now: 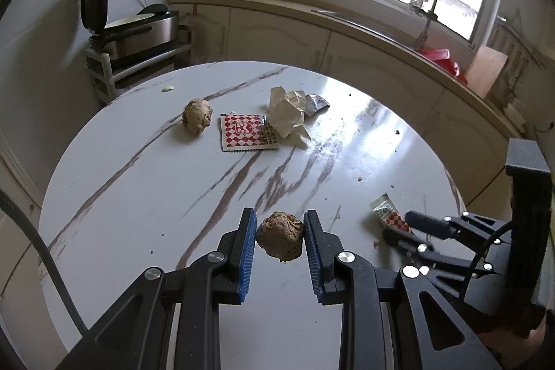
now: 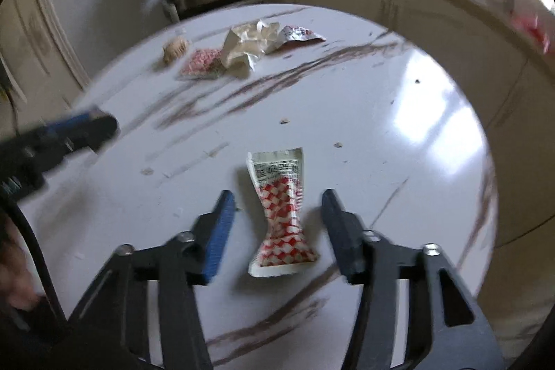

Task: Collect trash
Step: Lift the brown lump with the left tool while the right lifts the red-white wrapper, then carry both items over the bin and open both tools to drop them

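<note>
A crumpled brown ball (image 1: 280,240) hangs just above the round white marble table (image 1: 138,196), with my left gripper (image 1: 280,224) shut on it, both blue pads pressing its sides. That gripper (image 2: 86,127) shows at the left edge of the right wrist view. A small red-checked sauce packet (image 2: 279,207) lies flat on the table between the fingers of my right gripper (image 2: 277,196), whose pads stand apart from it on both sides. In the left wrist view, the right gripper (image 1: 404,227) sits at the same packet (image 1: 383,208) near the table's right edge.
Across the table lie a second brown ball (image 1: 197,116), a flat red-checked packet (image 1: 247,136), crumpled white paper (image 1: 288,113) and a silver wrapper (image 1: 317,103). Behind are a cooker on a rack (image 1: 138,33) and a curved counter with a sink (image 1: 381,26).
</note>
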Available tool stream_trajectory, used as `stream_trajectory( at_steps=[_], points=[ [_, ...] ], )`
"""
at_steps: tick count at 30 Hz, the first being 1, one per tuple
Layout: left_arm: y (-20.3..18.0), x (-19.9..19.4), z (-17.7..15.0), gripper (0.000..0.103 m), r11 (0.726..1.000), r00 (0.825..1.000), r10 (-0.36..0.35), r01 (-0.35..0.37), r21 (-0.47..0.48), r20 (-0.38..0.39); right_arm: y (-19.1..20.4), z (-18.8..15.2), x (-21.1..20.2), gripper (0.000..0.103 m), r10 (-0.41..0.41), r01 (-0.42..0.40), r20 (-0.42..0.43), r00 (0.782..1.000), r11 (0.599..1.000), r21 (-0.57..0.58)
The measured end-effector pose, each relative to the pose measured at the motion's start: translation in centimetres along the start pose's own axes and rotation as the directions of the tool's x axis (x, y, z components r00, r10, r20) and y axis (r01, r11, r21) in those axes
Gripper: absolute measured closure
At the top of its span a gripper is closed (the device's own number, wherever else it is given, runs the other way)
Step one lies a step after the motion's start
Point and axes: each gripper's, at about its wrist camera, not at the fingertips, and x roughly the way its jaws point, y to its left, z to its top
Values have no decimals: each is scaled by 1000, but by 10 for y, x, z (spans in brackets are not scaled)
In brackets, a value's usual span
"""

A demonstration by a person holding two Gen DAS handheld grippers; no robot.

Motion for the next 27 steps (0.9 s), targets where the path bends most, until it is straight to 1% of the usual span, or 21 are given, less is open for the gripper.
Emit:
stream_trajectory(
  at_steps=[1, 2, 3, 6, 8, 10, 15, 19, 23, 27],
  points=[
    [0, 0, 0, 79, 1000, 1000, -1, 1, 0, 0, 2, 0, -1, 80, -16, 16, 2, 1000, 1000, -20],
    [-1, -1, 0, 79, 1000, 1000, -2, 2, -1, 1, 0, 0, -2, 85, -4, 4, 0, 1000, 1000, -19],
    [-3, -1, 0, 79, 1000, 1000, -2, 2, -1, 2, -1, 0, -3, 90, -12, 12, 0, 1000, 1000, -23],
    [-3, -4, 0, 79, 1000, 1000, -1, 1, 5, 7, -10, -5, -7, 95, 13, -13, 12, 1000, 1000, 7],
    [-5, -4, 1, 79, 1000, 1000, -4, 3, 9, 8, -21, -9, -11, 95, 42, -44, 29, 999, 998, 55],
    [-9, -4, 1, 79, 1000, 1000, -10, 10, 19, 8, -31, -12, -14, 95, 90, -94, 42, 995, 991, 97],
    [-24, -5, 3, 79, 999, 1000, -23, 23, 46, 9, -45, -15, -27, 95, 115, -125, 78, 990, 983, 132],
    [-39, -9, 6, 79, 997, 999, -33, 31, 68, 20, -54, -16, -38, 95, 130, -146, 111, 985, 977, 155],
    [-55, -10, 10, 79, 994, 998, -52, 49, 98, 29, -67, -19, -56, 95, 129, -158, 161, 978, 971, 181],
    [-85, -7, 15, 79, 986, 996, -81, 76, 149, 28, -88, -24, -74, 95, 116, -161, 210, 971, 963, 215]
  ],
)
